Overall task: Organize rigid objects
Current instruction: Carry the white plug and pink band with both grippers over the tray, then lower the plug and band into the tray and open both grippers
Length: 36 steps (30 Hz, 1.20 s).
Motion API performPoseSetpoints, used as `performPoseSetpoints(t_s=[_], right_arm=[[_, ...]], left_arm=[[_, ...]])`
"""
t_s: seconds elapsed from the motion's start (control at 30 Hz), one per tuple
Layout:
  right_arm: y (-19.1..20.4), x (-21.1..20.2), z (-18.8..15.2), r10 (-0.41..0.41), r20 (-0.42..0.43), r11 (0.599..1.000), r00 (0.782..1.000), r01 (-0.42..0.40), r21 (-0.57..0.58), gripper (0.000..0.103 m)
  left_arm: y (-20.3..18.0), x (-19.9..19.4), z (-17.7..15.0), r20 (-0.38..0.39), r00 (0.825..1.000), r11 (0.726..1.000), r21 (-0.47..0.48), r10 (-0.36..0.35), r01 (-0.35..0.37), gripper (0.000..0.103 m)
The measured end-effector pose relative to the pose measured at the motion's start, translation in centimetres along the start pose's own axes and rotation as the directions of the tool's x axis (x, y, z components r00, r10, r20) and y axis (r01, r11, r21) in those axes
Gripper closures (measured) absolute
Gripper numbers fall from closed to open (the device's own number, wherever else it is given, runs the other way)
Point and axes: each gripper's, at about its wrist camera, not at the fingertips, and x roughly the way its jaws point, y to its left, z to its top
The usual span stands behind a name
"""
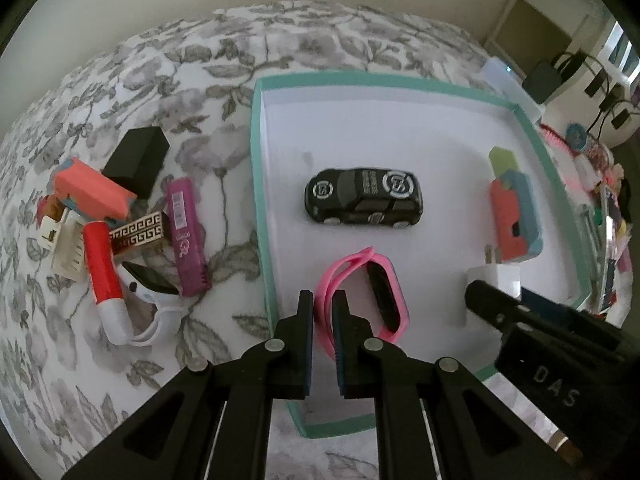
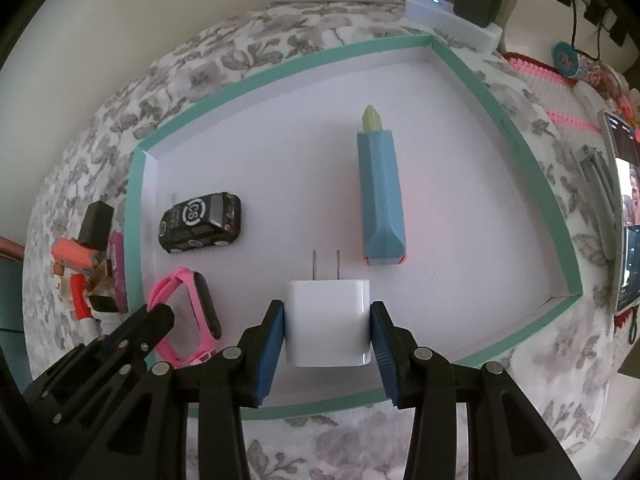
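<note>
A shallow white tray with a teal rim [image 1: 256, 184] [image 2: 136, 200] lies on a floral cloth. Inside it are a black toy car [image 1: 364, 196] [image 2: 202, 222] and a blue and coral toy knife [image 1: 516, 216] [image 2: 380, 196]. My left gripper [image 1: 323, 308] [image 2: 148, 320] is shut on the strap of a pink watch [image 1: 384, 296] [image 2: 192, 312] at the tray's near left side. My right gripper [image 2: 327, 308] is shut on a white plug charger [image 2: 326, 320] [image 1: 494, 276], prongs pointing away, low over the tray floor. Whether the charger rests on the floor I cannot tell.
Left of the tray lies a pile: a black box [image 1: 138, 162], a coral case [image 1: 92, 192], a purple lighter [image 1: 186, 236], a red and white tube [image 1: 104, 276], a white watch [image 1: 152, 292]. A phone [image 2: 628, 216] and a white device [image 2: 452, 20] sit by the tray's right and far side.
</note>
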Motion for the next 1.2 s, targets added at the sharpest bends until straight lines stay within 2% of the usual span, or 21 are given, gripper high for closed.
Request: performPoseSetpoints(t_s=[0.33, 0.6, 0.7, 0.73, 0.77, 0.8, 1.2], right_arm=[[0.5, 0.2, 0.1, -0.022, 0.003, 0.999, 1.000, 0.022, -0.029, 0.057], [0.6, 0.3, 0.1, -0.023, -0.013, 0.999, 1.000, 0.023, -0.036, 0.057], [0.8, 0.3, 0.1, -0.028, -0.021, 0.999, 0.999, 0.027, -0.042, 0.057], [0.8, 0.3, 0.1, -0.029, -0.022, 0.999, 0.999, 0.028, -0.044, 0.057], [0.9, 0.2, 0.1, -0.031, -0.020, 0.999, 0.999, 0.030, -0.046, 0.057], [1.0, 0.1, 0.1, -0.032, -0.015, 0.998, 0.999, 0.032, -0.048, 0.056], [1.7, -3.7, 0.6, -0.027, 0.107, 0.997, 0.994, 0.034, -0.067, 0.056]], left_arm=[[-0.4, 0.9, -0.2, -0.018, 1.000, 1.000, 0.009, 0.008, -0.008, 0.094], [0.0, 1.1, 0.3, -0.034, 0.999, 1.000, -0.018, -0.013, 0.012, 0.093], [0.2, 0.5, 0.6, -0.032, 0.999, 0.999, -0.022, -0.028, 0.027, 0.087], [0.2, 0.3, 0.7, -0.025, 0.999, 0.999, -0.022, -0.035, 0.035, 0.082], [0.1, -0.1, 0.8, -0.016, 0.999, 0.999, -0.020, -0.036, 0.035, 0.071], [0.1, -0.5, 0.9, -0.004, 1.000, 1.000, -0.015, -0.016, 0.016, 0.067], [1.8, -3.6, 1.2, 0.088, 0.996, 0.998, -0.056, -0.005, 0.010, 0.062]])
